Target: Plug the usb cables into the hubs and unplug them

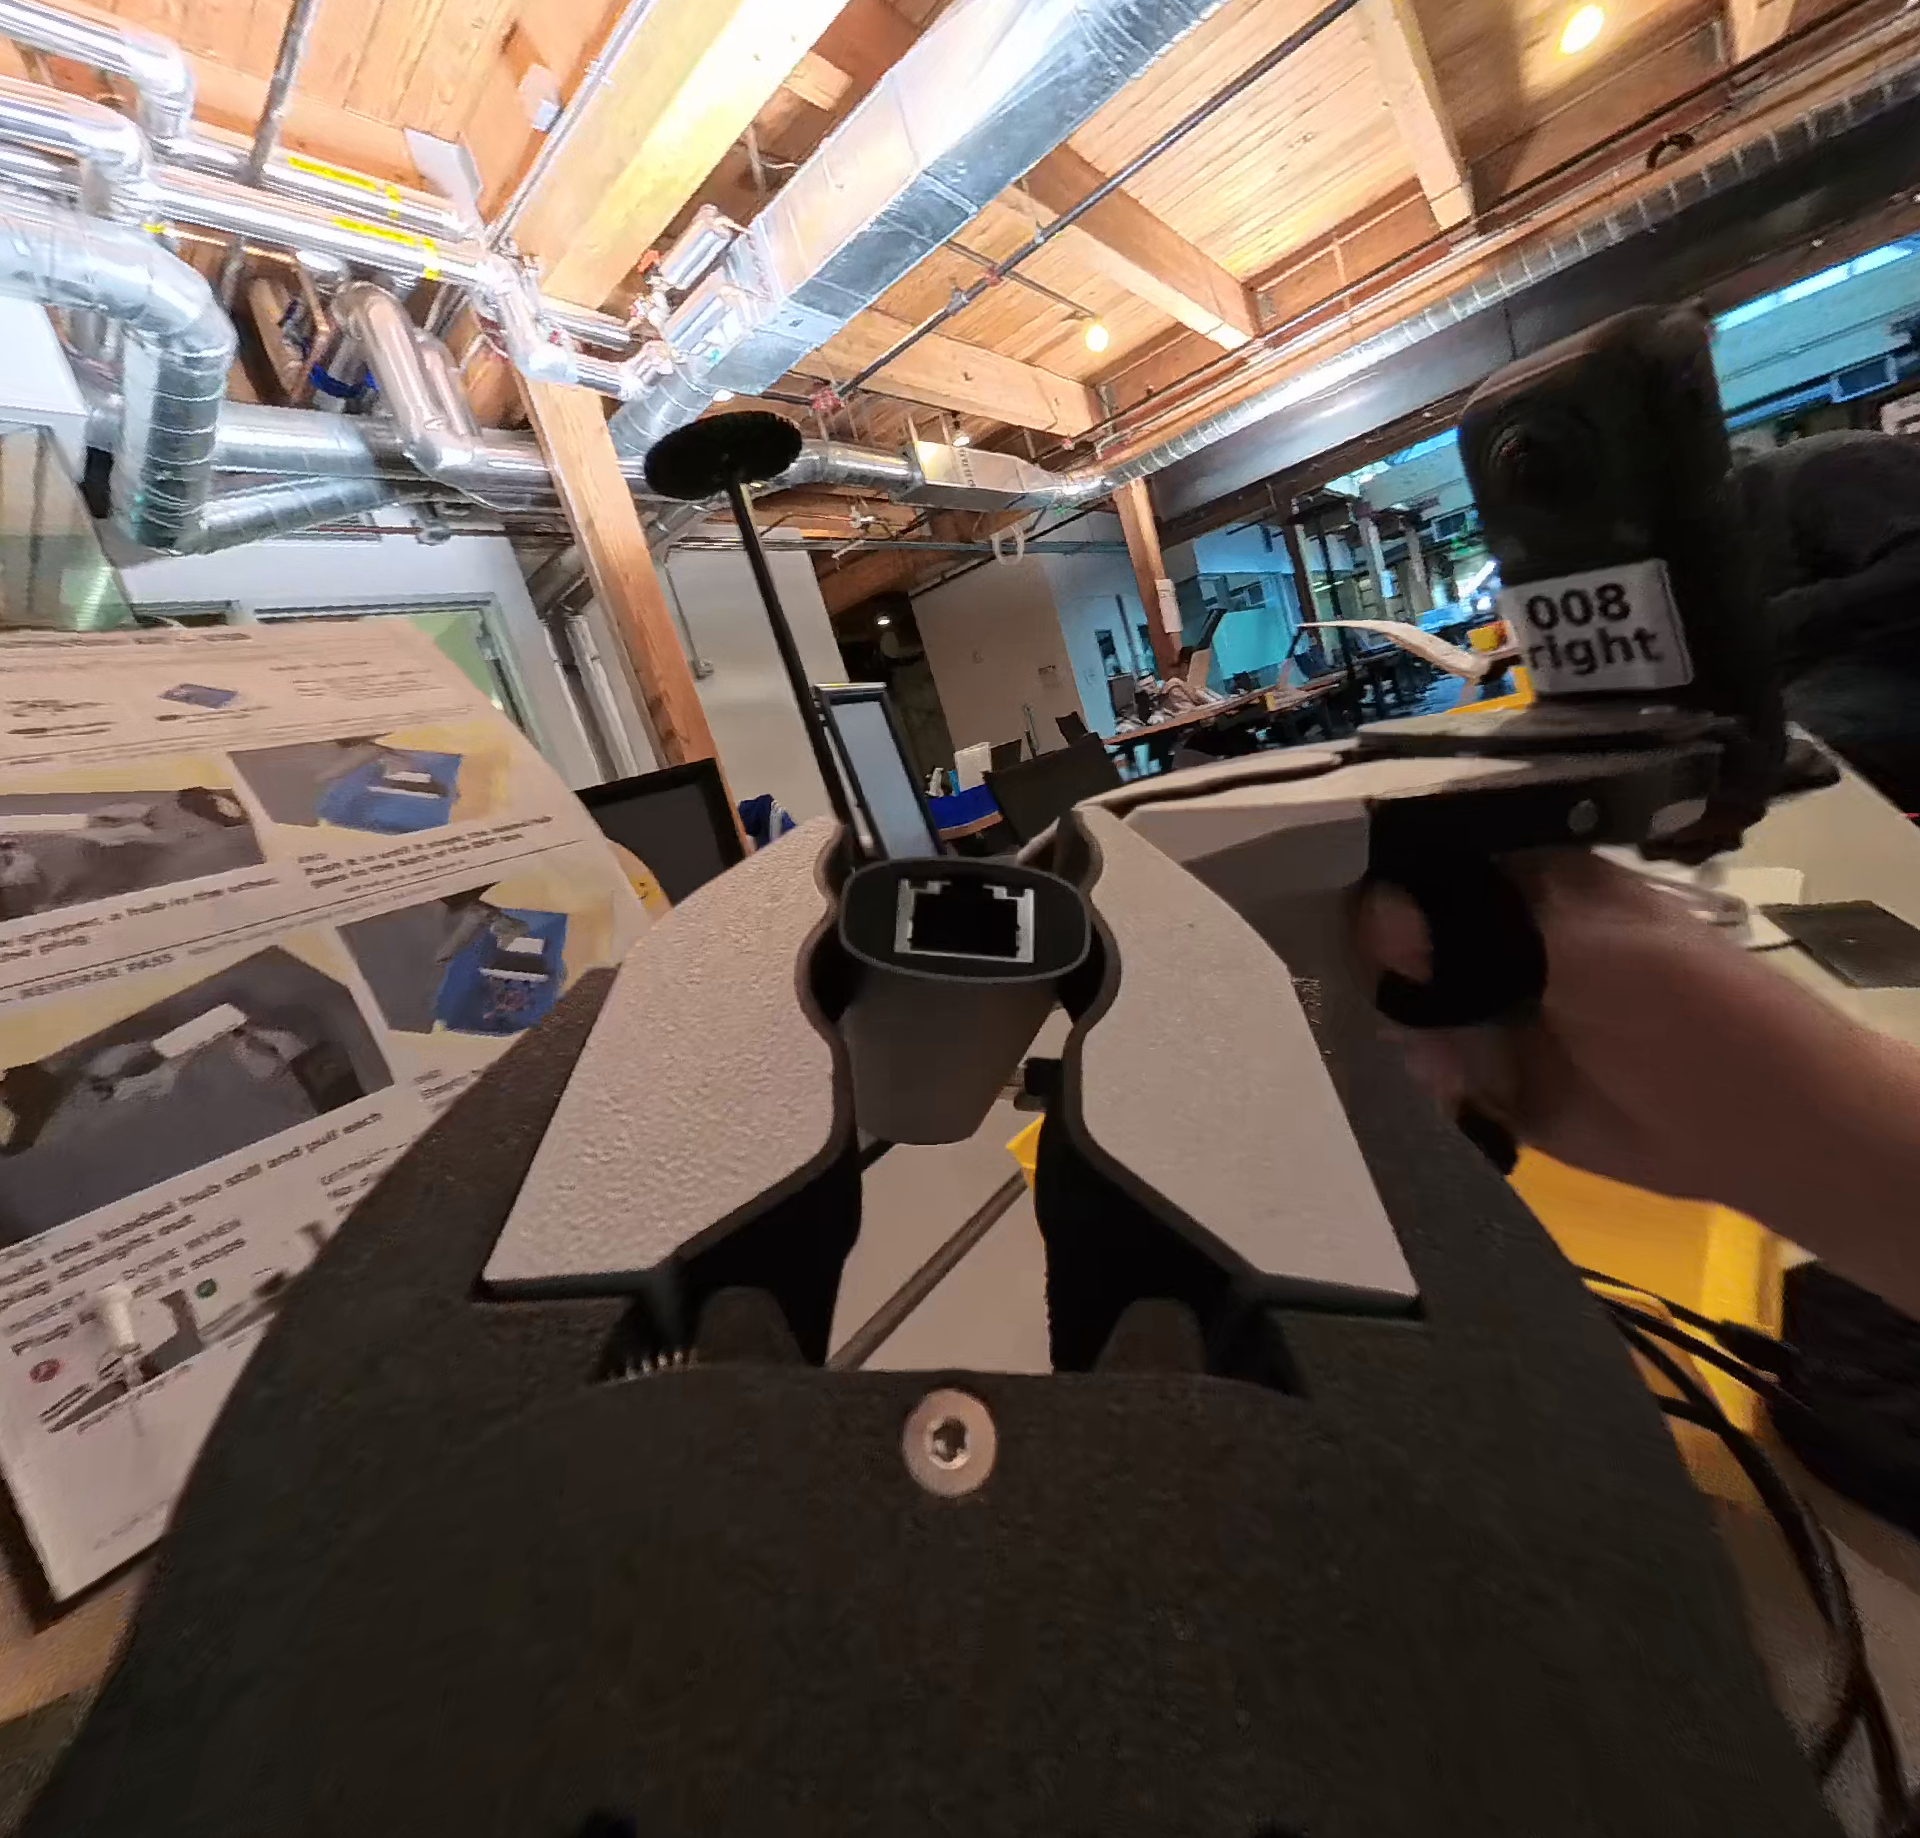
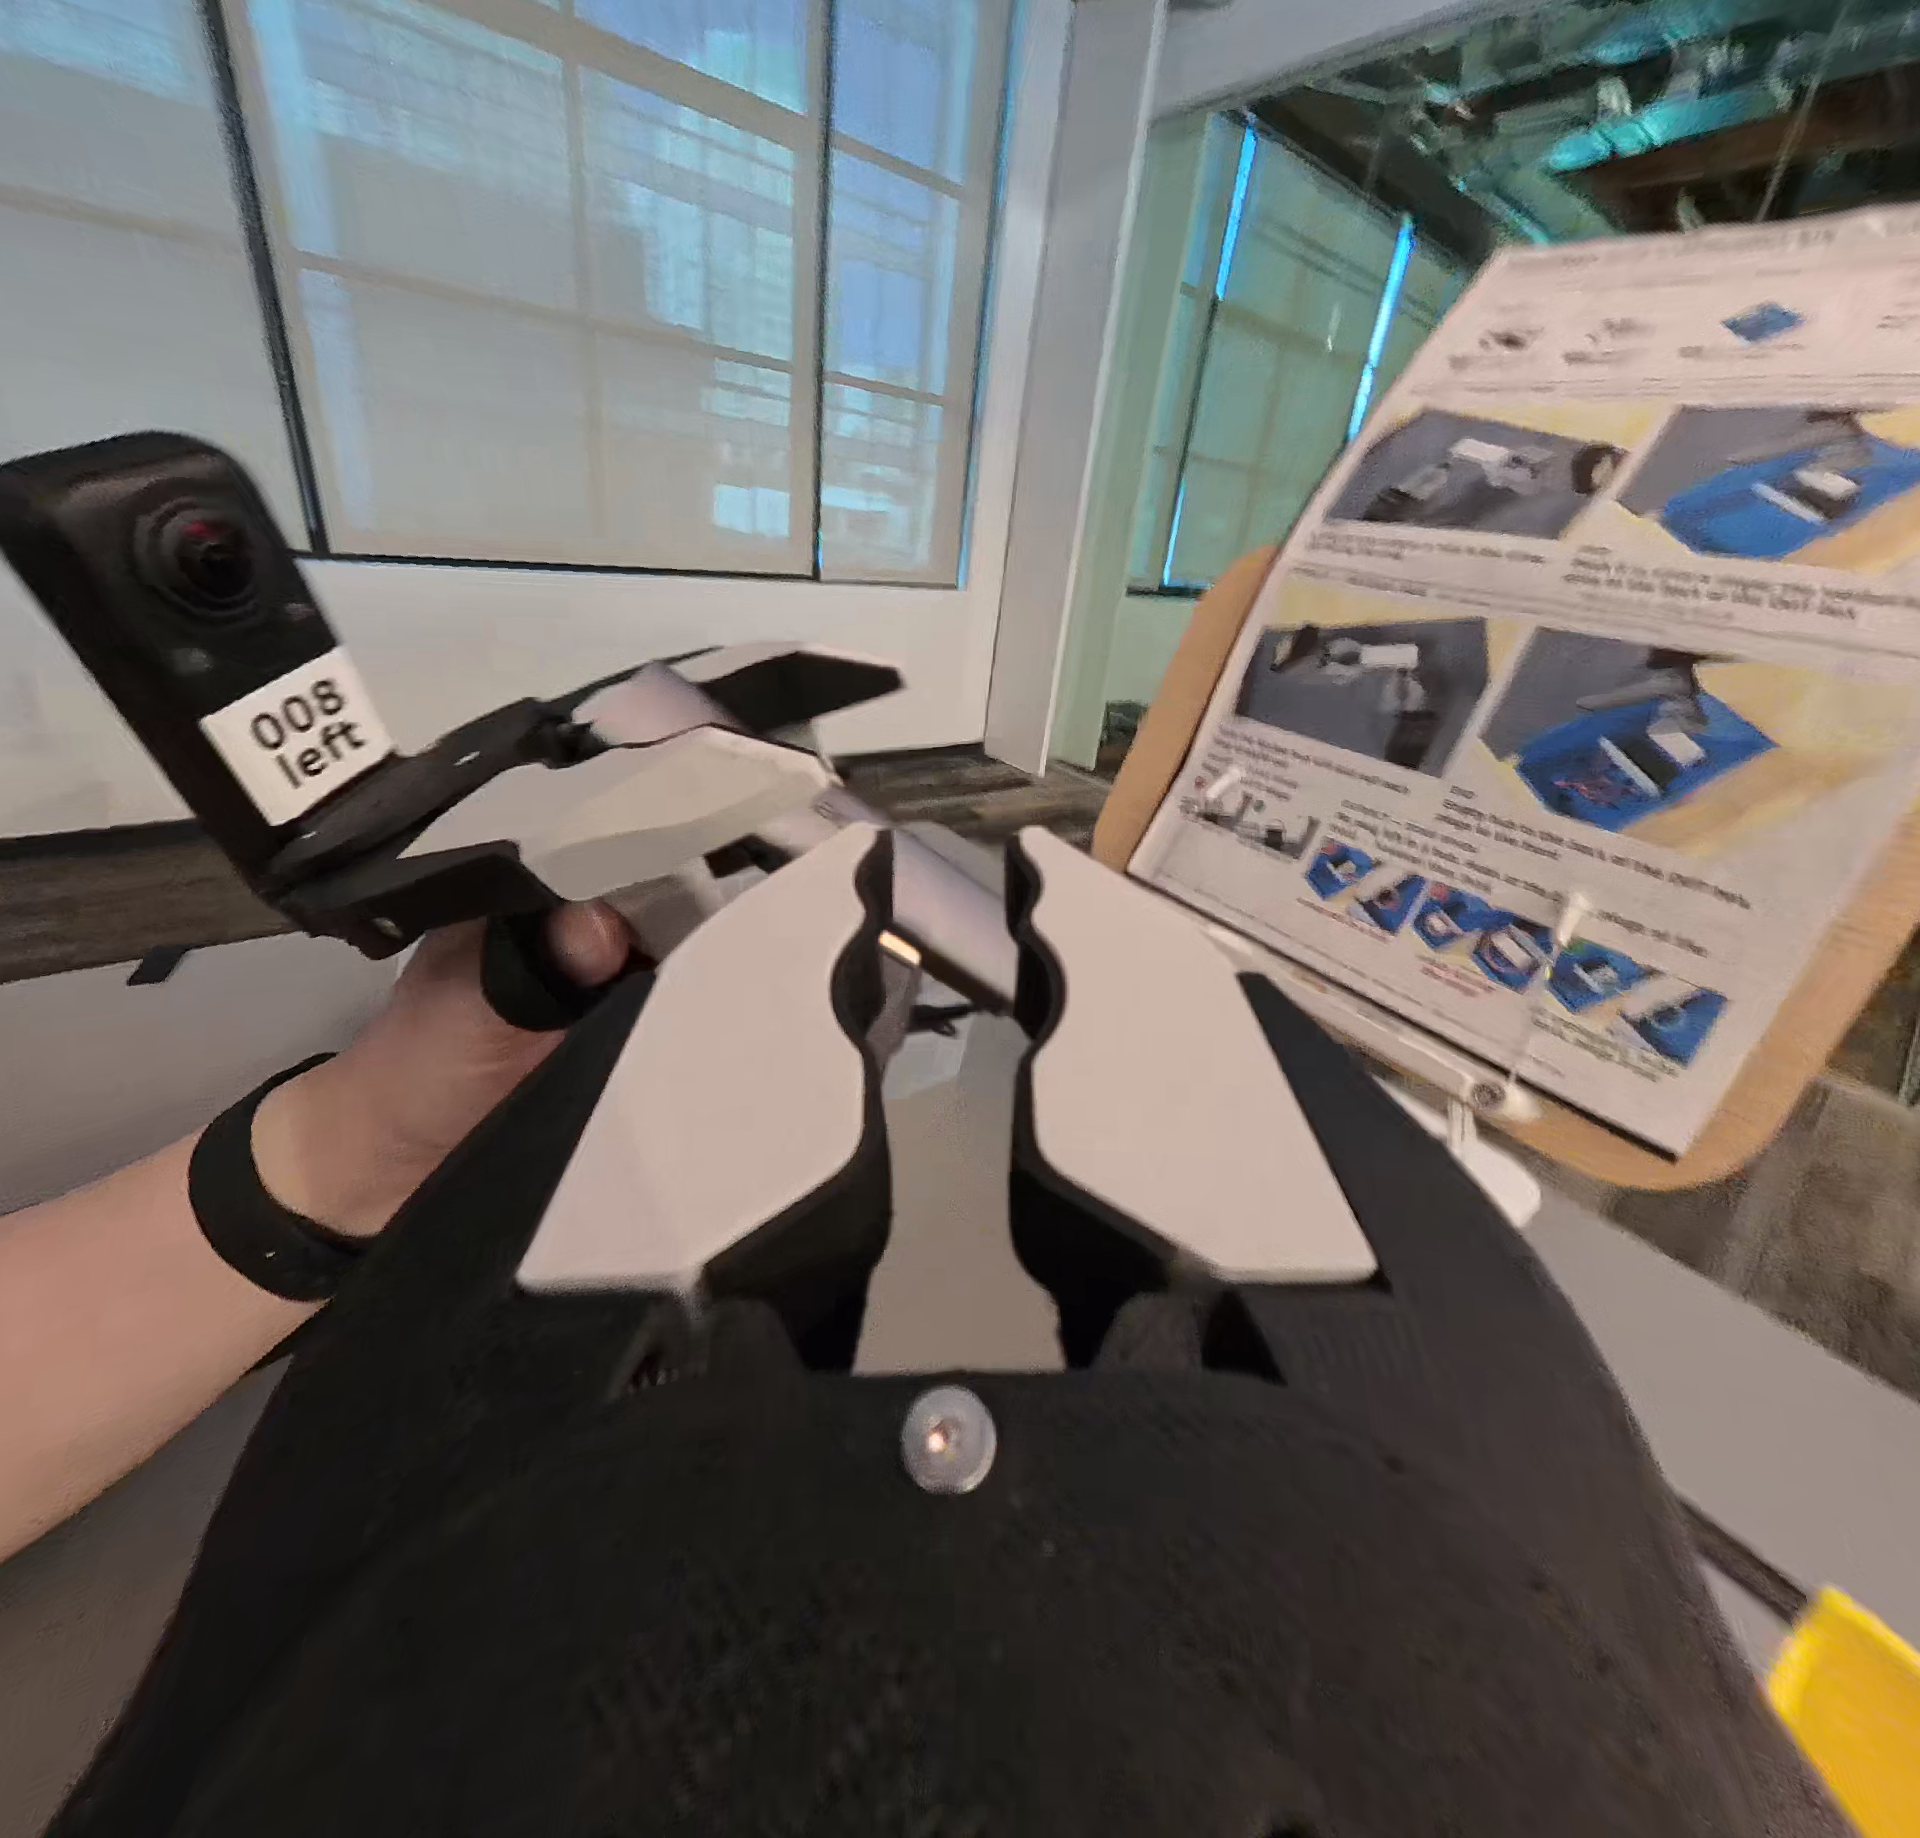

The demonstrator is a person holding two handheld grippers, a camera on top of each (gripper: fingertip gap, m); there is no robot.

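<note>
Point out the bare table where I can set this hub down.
Freest: the grey tabletop between the instruction board and the yellow bin, though a black cable crosses its near edge. Crowded: between the grippers, where the hub in the left gripper nearly meets the right gripper.

Both cameras sit low behind their own fingers and look forward along them, tilted upward. The left wrist view has the instruction sheet (image 1: 208, 957) close on its left and faces past it toward the wooden ceiling (image 1: 1195, 178) and pipes, with the other camera (image 1: 1590, 500) near on its right. The right wrist view faces the window (image 2: 582, 250), the same sheet (image 2: 1558, 697) close on its right. Both views share the sheet.
</note>
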